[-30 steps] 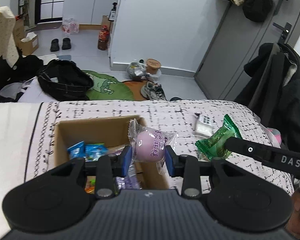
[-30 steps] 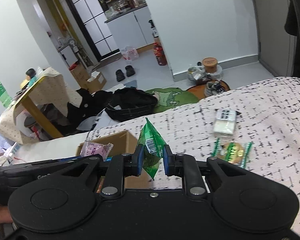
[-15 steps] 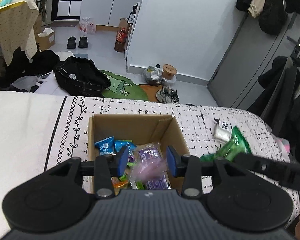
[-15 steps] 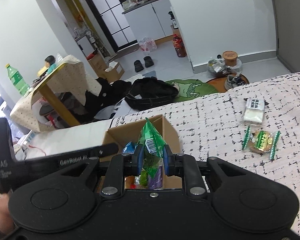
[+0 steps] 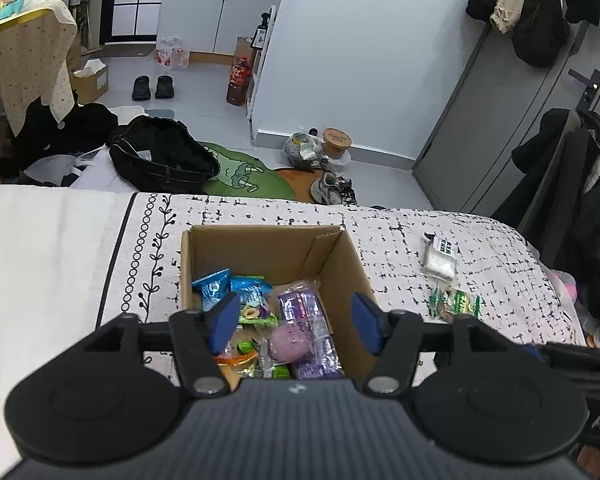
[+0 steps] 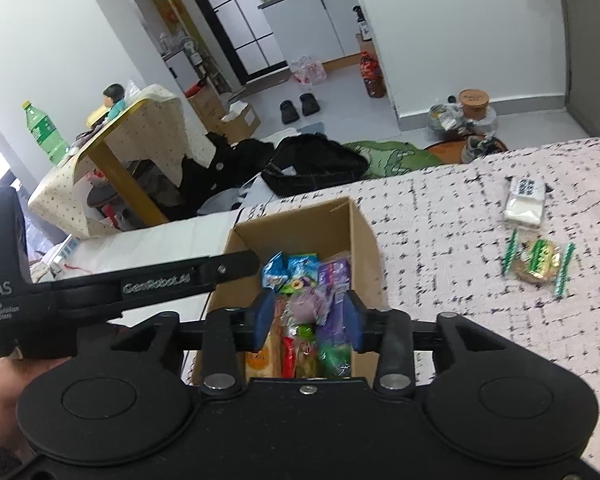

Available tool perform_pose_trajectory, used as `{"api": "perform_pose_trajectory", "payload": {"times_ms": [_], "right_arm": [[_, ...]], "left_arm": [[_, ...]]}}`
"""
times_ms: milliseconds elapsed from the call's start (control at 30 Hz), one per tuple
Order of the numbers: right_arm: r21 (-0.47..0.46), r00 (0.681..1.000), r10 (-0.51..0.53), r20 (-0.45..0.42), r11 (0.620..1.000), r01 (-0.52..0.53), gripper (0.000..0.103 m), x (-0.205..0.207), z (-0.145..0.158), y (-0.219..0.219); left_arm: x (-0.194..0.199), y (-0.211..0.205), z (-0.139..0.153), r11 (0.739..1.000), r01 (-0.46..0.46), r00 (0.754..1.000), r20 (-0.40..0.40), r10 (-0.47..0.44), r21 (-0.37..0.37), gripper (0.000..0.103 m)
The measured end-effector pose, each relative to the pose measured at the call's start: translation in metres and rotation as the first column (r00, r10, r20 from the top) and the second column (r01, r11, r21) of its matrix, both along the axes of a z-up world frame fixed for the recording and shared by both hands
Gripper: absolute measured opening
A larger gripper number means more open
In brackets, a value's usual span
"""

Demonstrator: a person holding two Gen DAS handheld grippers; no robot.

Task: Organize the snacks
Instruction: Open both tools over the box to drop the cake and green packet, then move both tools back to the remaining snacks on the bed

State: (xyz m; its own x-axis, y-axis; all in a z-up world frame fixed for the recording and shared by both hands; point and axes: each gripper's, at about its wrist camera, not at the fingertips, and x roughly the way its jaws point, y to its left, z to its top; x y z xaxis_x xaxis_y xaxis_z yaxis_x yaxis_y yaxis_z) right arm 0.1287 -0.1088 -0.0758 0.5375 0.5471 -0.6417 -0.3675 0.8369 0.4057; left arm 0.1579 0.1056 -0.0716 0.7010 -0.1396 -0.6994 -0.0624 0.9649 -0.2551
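Remaining loose snacks: green-striped cookie pack (image 6: 538, 261) and white packet (image 6: 525, 202) just beyond it, both on the patterned bedspread (image 6: 460, 280), off to the right of the cardboard box (image 6: 364, 240). Cookie pack's long axis runs roughly left-right. Judging by layout, right gripper (image 6: 307, 316) is the nearer one. Both grippers hover over the box; right jaws have just been opening, part open, nothing pinched, green pack (image 6: 334, 354) lying in the box below. Left gripper (image 5: 294, 322) jaws also just opening, wide, empty; pink round snack (image 5: 290, 342) lying in the box among blue packs (image 5: 228, 286) and purple packs (image 5: 300, 300).
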Motion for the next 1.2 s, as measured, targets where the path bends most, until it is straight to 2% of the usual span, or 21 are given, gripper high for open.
{"api": "perform_pose_trajectory", "payload": {"times_ms": [167, 333, 500, 600, 733, 1200], "right_arm": [[-0.011, 0.999, -0.048, -0.003, 0.999, 0.047, 0.042, 0.006, -0.002, -0.017], [-0.006, 0.997, -0.081, 0.009, 0.997, 0.081, 0.05, 0.011, 0.0, -0.037], [-0.018, 0.994, -0.11, 0.018, 0.994, 0.11, 0.05, 0.018, -0.005, -0.057], [-0.036, 0.99, -0.138, 0.034, 0.99, 0.139, 0.055, 0.021, -0.008, -0.068], [-0.029, 0.981, -0.185, 0.052, 0.982, 0.187, 0.071, 0.023, -0.009, -0.085], [-0.041, 0.96, -0.278, 0.03, 0.959, 0.28, 0.075, 0.033, -0.023, -0.13]], "left_arm": [[0.0, -0.007, 0.0, 1.0, 0.013, 1.0, 0.016, -0.013, 0.008, 0.074], [0.007, -0.019, 0.003, 1.0, 0.009, 1.0, -0.014, -0.009, 0.016, 0.079], [0.012, -0.036, 0.014, 0.998, 0.042, 0.999, 0.006, -0.042, 0.041, 0.084], [0.016, -0.046, 0.02, 0.998, 0.056, 0.998, 0.024, -0.057, 0.042, 0.087], [0.024, -0.06, 0.024, 0.996, 0.076, 0.996, 0.038, -0.078, 0.039, 0.089], [0.039, -0.103, 0.031, 0.99, 0.138, 0.989, 0.051, -0.14, 0.042, 0.096]]}}
